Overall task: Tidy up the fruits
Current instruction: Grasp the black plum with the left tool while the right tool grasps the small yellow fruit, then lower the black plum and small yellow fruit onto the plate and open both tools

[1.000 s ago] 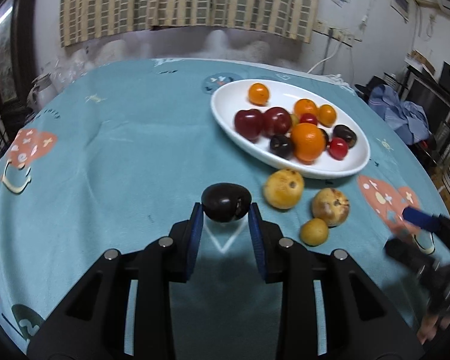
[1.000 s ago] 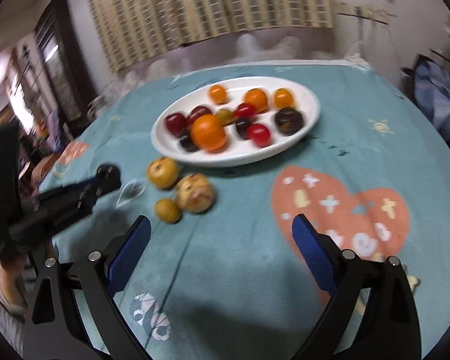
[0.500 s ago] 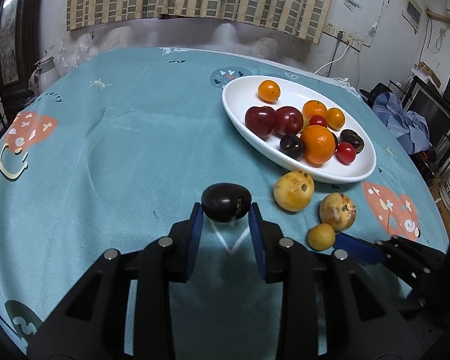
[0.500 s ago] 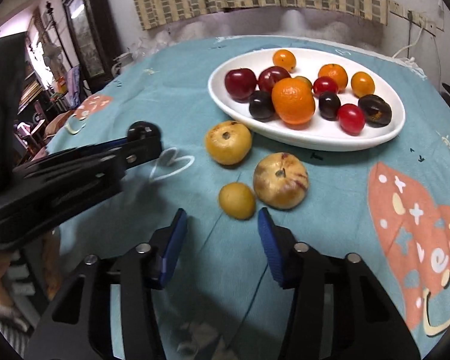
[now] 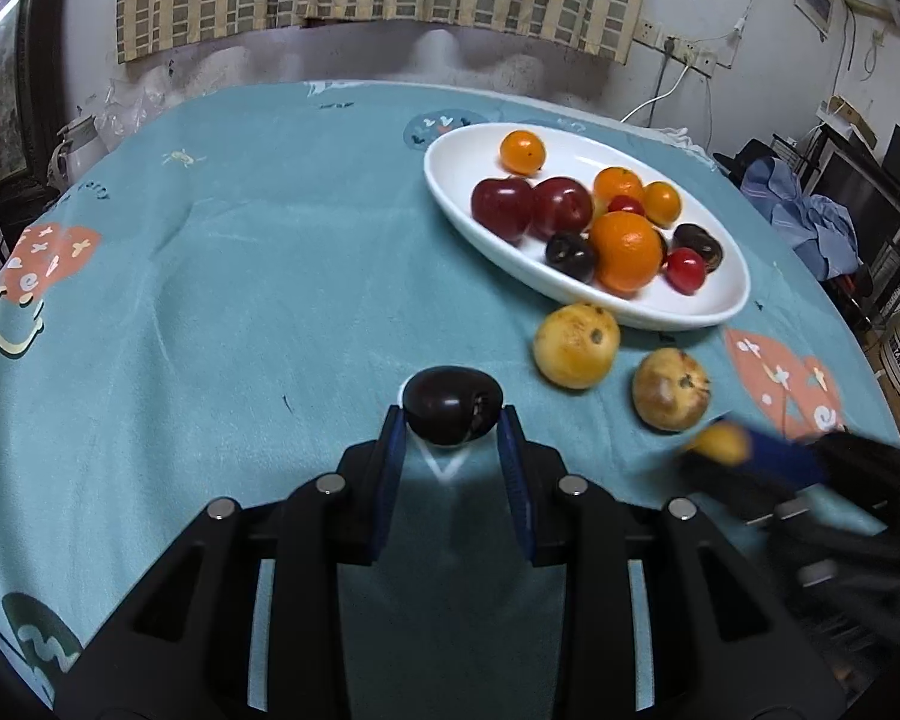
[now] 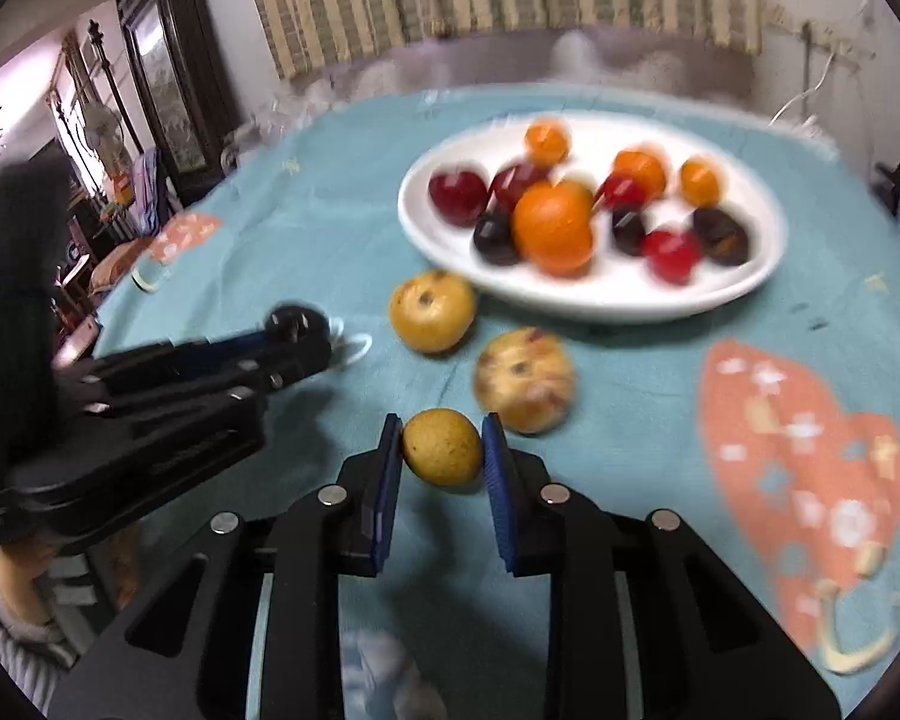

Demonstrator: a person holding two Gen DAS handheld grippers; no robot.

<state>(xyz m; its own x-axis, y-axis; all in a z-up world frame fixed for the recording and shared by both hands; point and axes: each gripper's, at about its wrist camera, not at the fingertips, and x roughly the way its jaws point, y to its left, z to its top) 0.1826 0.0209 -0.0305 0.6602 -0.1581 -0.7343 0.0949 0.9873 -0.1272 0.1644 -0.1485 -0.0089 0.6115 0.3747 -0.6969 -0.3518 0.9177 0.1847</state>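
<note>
My left gripper (image 5: 452,420) is shut on a dark plum (image 5: 452,404) and holds it just above the teal tablecloth. My right gripper (image 6: 442,444) is shut on a small yellow fruit (image 6: 442,447), which also shows in the left wrist view (image 5: 720,443). A white oval plate (image 5: 723,309) holds several oranges, red plums and dark plums. A yellow pear-like fruit (image 5: 576,346) and a brownish apple (image 5: 669,389) lie on the cloth just in front of the plate. The left gripper with the plum also shows in the right wrist view (image 6: 297,321).
The round table has a teal cloth (image 5: 240,240) with orange cartoon prints. A curtain and a wall stand behind it. Clutter and furniture stand off the right edge (image 5: 840,210) and the left edge (image 6: 120,180).
My right gripper has moved in and closed on the small yellow fruit, which lay on the cloth before. My left gripper holds the dark plum as before, nearly still.
</note>
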